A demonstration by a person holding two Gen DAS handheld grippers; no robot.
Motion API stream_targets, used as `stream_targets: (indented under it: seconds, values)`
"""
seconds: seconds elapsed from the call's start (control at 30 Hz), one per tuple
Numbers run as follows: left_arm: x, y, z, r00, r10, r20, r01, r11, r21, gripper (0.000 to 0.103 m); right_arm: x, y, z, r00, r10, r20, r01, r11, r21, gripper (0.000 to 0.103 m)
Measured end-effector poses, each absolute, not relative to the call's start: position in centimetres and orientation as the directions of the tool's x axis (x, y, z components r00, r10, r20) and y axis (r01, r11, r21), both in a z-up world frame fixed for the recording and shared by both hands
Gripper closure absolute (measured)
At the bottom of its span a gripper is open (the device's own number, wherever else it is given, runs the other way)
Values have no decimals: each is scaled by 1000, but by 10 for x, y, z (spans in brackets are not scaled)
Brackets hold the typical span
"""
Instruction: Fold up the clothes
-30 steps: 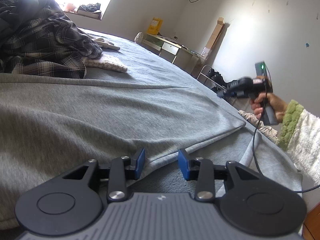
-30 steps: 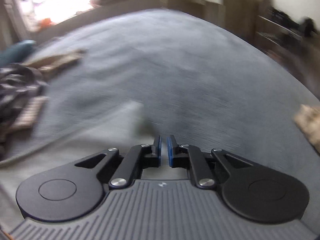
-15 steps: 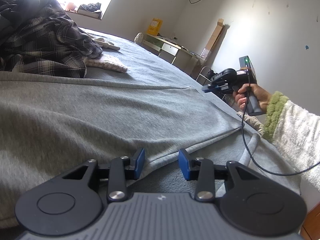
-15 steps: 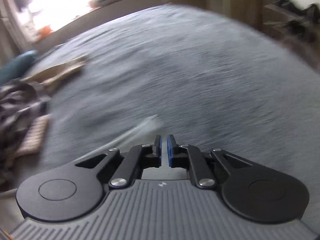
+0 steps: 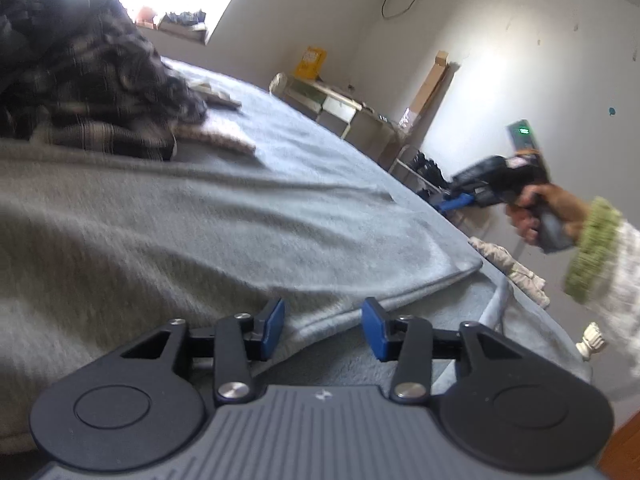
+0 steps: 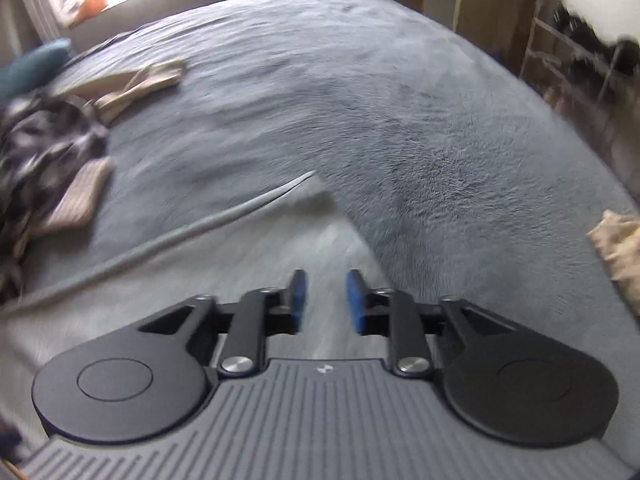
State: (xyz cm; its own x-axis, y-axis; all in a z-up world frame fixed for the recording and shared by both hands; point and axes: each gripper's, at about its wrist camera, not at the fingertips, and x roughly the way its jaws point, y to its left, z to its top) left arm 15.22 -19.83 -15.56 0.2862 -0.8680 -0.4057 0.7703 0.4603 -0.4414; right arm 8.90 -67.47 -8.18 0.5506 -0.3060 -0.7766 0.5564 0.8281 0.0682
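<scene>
A light grey sweatshirt (image 5: 168, 240) lies spread flat on the bed, its right corner (image 6: 316, 188) just ahead of my right gripper. My left gripper (image 5: 324, 332) sits low at the garment's near hem. Its jaws are opening, and the hem runs between the blue pads (image 5: 275, 330) without being pinched. My right gripper (image 6: 326, 304) hovers over the sweatshirt's right part, jaws opening with nothing clamped between them. In the left wrist view that gripper (image 5: 460, 200) hangs in the air past the bed's right edge, held by a hand (image 5: 536, 212) in a green-cuffed sleeve.
A pile of dark plaid clothes (image 5: 80, 92) with a beige knit piece (image 5: 216, 140) lies at the far left of the grey blanket (image 6: 400, 100). A beige cloth (image 6: 616, 240) rests at the bed's right edge. A desk (image 5: 340, 104) and shoe rack (image 5: 424, 168) stand beyond.
The right gripper's jaws went from shut to parted, and it drew back from the garment's corner. The left jaws widened a little; the left gripper stayed at the hem.
</scene>
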Motion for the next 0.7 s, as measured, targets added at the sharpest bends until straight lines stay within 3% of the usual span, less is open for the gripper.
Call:
stream_targets:
  seconds: [0.2, 0.37, 0.53, 0.7]
  values:
    - [134, -171, -110, 314, -869, -384, 730, 479, -488, 52, 71, -595, -36, 642, -213, -737, 411, 907, 96, 77]
    - [107, -91, -80, 427, -805, -413, 681, 586, -439, 50, 72, -510, -1, 745, -88, -661, 201, 975, 97, 73]
    - [99, 1, -78, 586, -702, -405, 552, 712, -434, 50, 95, -422, -29, 713, 111, -693, -5, 988, 153, 72]
    - [119, 33, -78, 679, -630, -377, 488, 771, -408, 50, 131, -339, -67, 636, 233, -735, -133, 972, 192, 72]
